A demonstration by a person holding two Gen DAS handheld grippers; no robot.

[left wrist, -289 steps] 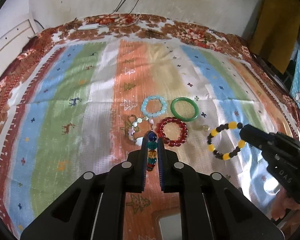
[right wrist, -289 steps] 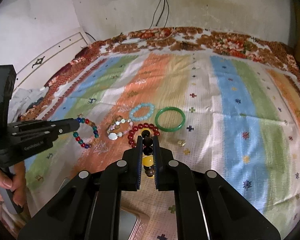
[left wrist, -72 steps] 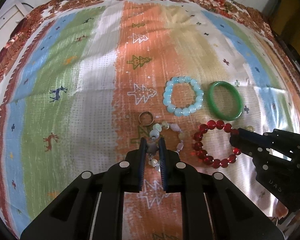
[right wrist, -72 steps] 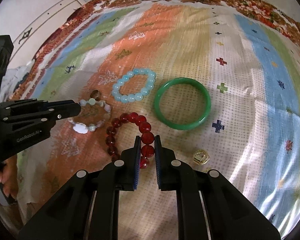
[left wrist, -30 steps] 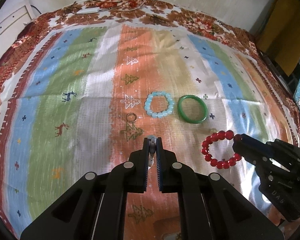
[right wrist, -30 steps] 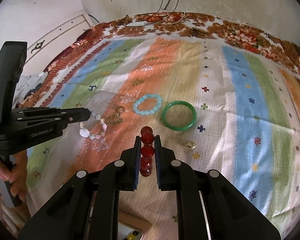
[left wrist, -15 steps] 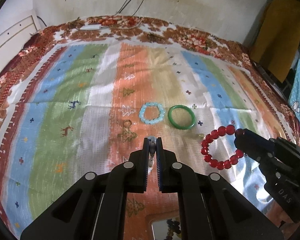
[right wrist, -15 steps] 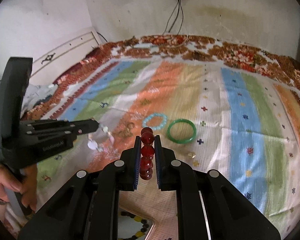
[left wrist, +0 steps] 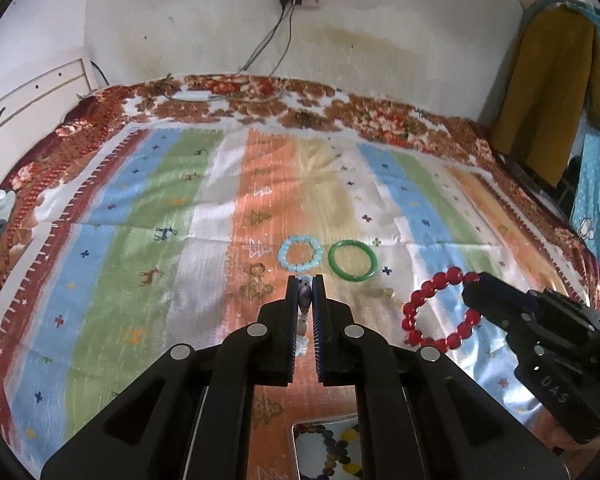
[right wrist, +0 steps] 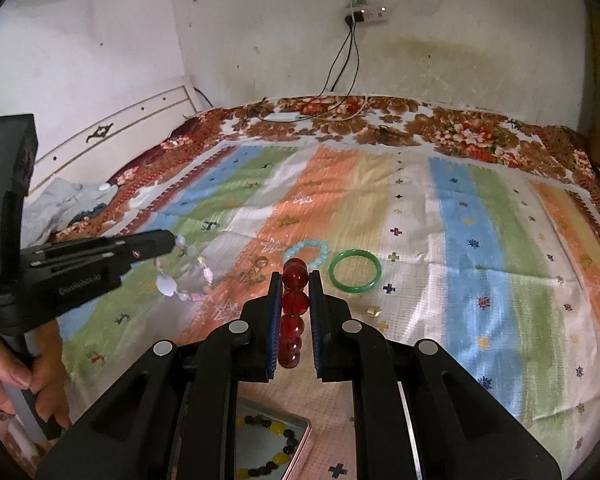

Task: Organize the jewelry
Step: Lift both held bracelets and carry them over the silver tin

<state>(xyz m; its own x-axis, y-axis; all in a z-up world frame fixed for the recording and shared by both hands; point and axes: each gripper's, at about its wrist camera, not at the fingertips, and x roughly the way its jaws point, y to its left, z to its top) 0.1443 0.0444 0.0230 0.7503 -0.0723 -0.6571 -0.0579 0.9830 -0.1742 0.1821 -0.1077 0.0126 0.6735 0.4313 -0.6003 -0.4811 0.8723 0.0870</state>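
Since a couple of seconds earlier, when both bracelets lay on the bedspread (left wrist: 148,208), each had been lifted clear. The left gripper (left wrist: 305,300) was clamped on the pale mixed-stone bracelet (right wrist: 184,272), which dangled below its tip in the right wrist view. The right gripper (right wrist: 295,292) was closed on the red bead bracelet (left wrist: 440,312), hanging as an open loop well above the cloth. Both tools had also drawn back toward the bed's near edge, so the metal tin (right wrist: 300,436) was in sight beneath them, with dark and yellow beads already lying inside. I judged this to be the carry-to-tin step, with two pieces in the air and others already stowed.

Left on the bedspread, around its middle, were the light blue bead bracelet (left wrist: 300,254), the green bangle (left wrist: 353,260) just beside it, a small ring (left wrist: 257,269) to its left, and a small gold piece (right wrist: 373,311) nearer the front edge.

The tin sat close to the near edge, directly under both grippers, so a plain descent looked possible. The two tools stood apart, the left one nearer the left edge, with bare cloth between. The tin's raised rim and a swinging loop seemed the likeliest snags
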